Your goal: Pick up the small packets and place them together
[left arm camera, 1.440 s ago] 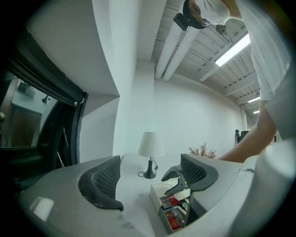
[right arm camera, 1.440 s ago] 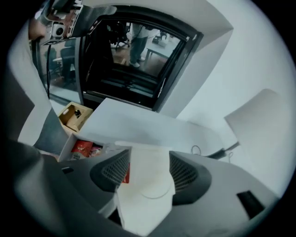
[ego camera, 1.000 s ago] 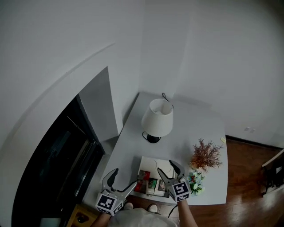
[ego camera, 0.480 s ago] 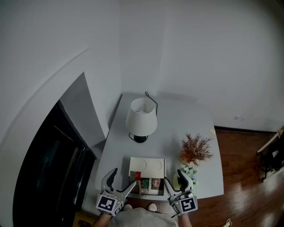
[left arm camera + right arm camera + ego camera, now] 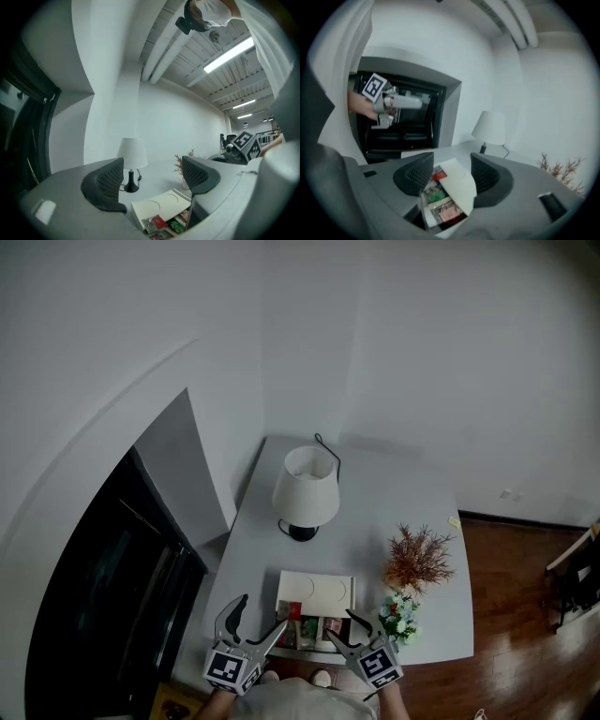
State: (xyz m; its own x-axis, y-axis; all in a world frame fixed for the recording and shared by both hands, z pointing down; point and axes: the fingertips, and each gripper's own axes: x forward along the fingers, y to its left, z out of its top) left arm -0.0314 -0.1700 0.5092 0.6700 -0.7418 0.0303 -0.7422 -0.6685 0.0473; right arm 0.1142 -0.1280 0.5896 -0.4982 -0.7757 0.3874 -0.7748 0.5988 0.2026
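Since the earlier frames the right claw [image 5: 341,624] is shifted leftward, from beside the flowers [image 5: 399,615] to the near end of the tray [image 5: 317,587]. Its jaws have just been closing a little. They are seen apart, with the packets [image 5: 309,628] framed between them but pressed by neither pad. The left claw [image 5: 260,614] is kept at the front left corner of the desk [image 5: 375,493], its jaws held wide and nothing gripped. The packets, red, green and pink among them, are laid side by side at the tray's near end, close to the desk's front edge. The tray's far part is shown white, with two round marks. Behind the tray a lamp [image 5: 306,487] is stood. To the tray's right, dried twigs [image 5: 418,559] are set just behind the flowers.
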